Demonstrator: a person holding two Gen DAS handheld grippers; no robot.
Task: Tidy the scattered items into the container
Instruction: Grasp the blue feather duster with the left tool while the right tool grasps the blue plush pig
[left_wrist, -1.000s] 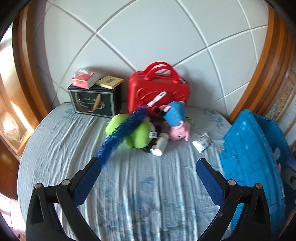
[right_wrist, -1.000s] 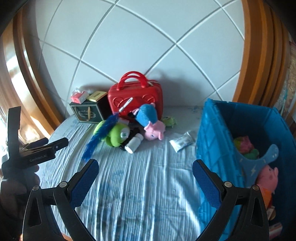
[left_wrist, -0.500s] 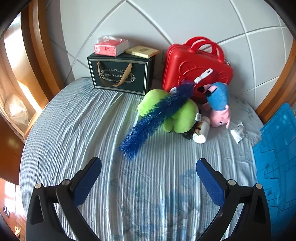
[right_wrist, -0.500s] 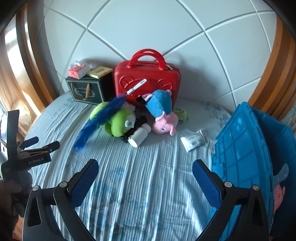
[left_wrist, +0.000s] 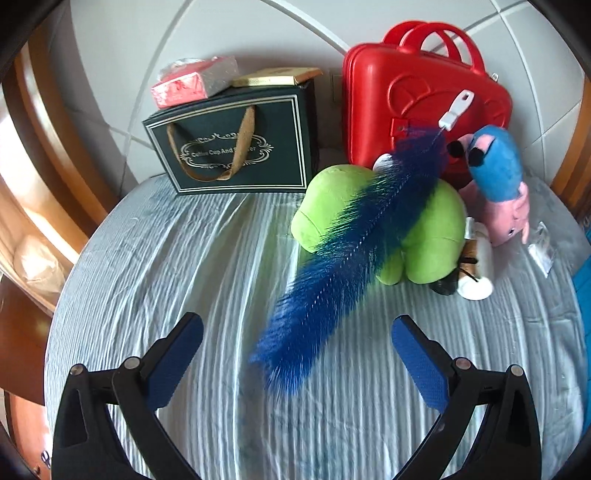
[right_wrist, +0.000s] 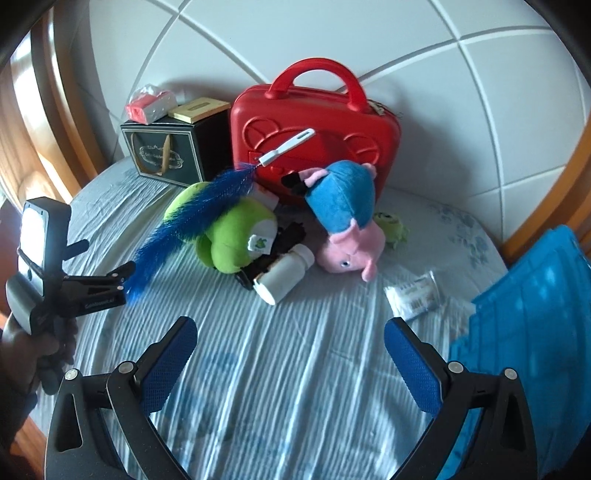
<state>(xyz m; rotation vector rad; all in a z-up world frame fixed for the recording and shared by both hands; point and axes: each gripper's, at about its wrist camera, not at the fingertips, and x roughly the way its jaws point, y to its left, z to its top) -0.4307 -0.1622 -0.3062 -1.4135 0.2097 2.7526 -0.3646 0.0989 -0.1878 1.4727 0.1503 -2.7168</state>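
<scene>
A blue feather duster (left_wrist: 354, 240) with a white handle (left_wrist: 456, 110) leans across a green plush (left_wrist: 424, 232) on the bed. Beside them lie a pink and blue pig plush (left_wrist: 498, 184), a white bottle (left_wrist: 478, 269) and a small clear packet (left_wrist: 543, 247). My left gripper (left_wrist: 295, 354) is open, its fingers either side of the duster's brush tip, apart from it. My right gripper (right_wrist: 290, 354) is open over bare sheet, short of the bottle (right_wrist: 282, 273), pig plush (right_wrist: 347, 221) and packet (right_wrist: 415, 295). The blue crate (right_wrist: 532, 332) is at the right edge.
A red case (left_wrist: 417, 99) and a dark gift bag (left_wrist: 236, 147) topped with a pink tissue pack (left_wrist: 192, 79) and a gold box (left_wrist: 273, 77) stand against the white headboard. A small green toy (right_wrist: 391, 225) lies behind the pig. A hand (right_wrist: 26, 354) holds the left gripper.
The left gripper has moved forward and closer to the duster, whose tip now lies between its fingers. The right gripper has swung left, so the crate has slid towards the right edge.
</scene>
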